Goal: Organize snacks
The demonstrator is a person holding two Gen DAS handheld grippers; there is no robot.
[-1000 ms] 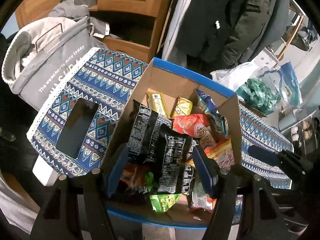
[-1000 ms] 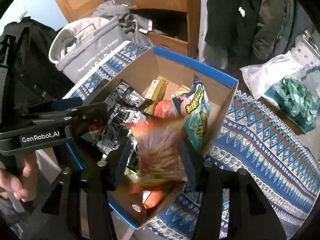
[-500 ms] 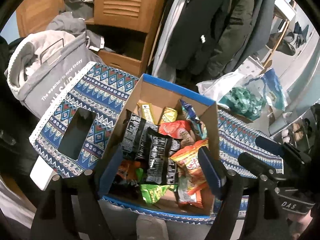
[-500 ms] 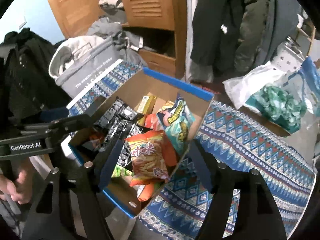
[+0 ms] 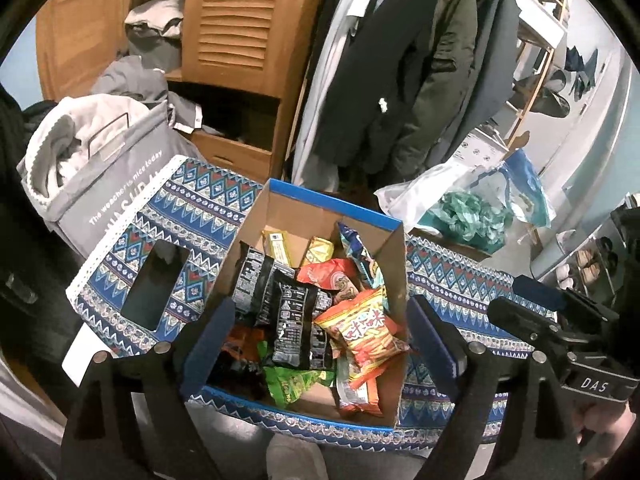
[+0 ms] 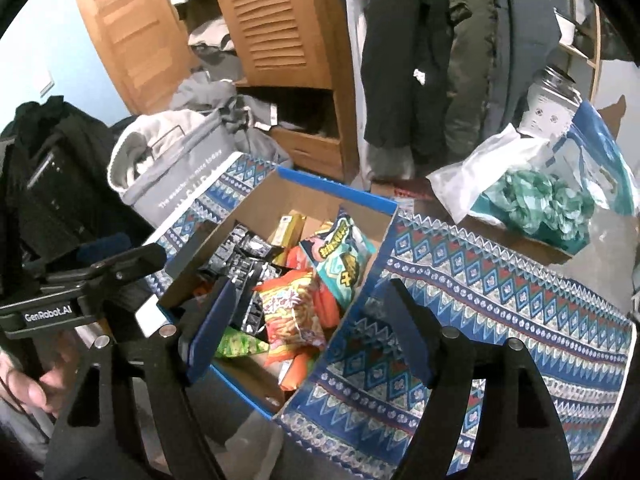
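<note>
A cardboard box with a blue rim (image 5: 332,202) (image 6: 336,184) stands on a blue patterned cloth and holds several snack bags. An orange chip bag (image 5: 362,330) (image 6: 290,316) lies on top, beside black bags (image 5: 294,320) (image 6: 244,260), a teal bag (image 6: 340,260), a green bag (image 5: 292,380) and yellow bars (image 5: 278,244). My left gripper (image 5: 320,344) is open and empty, raised above the box's near side. My right gripper (image 6: 312,328) is open and empty, above the box's near right corner. Each gripper shows in the other's view.
A grey laundry bag (image 5: 104,176) stands left of the box. A wooden cabinet (image 5: 240,40) and hanging coats (image 5: 400,80) are behind. A plastic bag with teal contents (image 6: 532,196) lies at the right. A dark rectangle (image 5: 154,284) lies on the cloth (image 6: 500,300).
My right gripper let go of the orange chip bag, which now lies in the box. My left gripper let go of a black bag. Both grippers opened and pulled back upward.
</note>
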